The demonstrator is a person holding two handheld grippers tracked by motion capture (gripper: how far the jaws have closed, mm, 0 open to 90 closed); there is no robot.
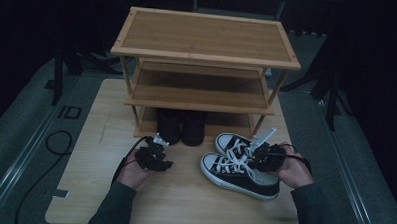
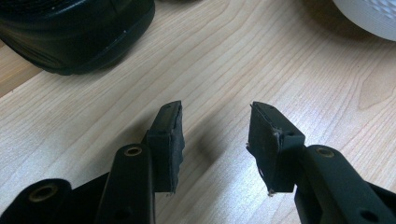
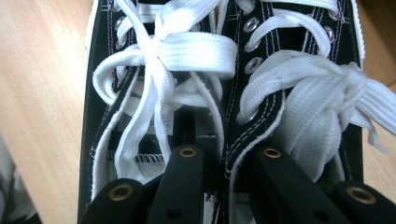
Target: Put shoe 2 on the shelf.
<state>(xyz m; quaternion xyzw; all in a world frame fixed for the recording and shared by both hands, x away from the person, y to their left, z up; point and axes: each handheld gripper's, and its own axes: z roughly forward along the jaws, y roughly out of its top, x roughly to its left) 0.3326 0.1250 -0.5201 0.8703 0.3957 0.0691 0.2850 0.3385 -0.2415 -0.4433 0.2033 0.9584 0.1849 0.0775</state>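
Sneakers (image 1: pixel 240 167) are hanging pinched together by inner walls in the right gripper (image 1: pixel 263 157); slipping at three o'clock risks dropping one.

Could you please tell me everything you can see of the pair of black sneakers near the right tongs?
The pair of black sneakers looks like canvas, with white rubber soles and toe caps, white laces tied in bows and metal eyelets. They lie side by side, toes to the left, on the wooden table before the shoe rack. The right tongs pinch their adjoining inner collars together.
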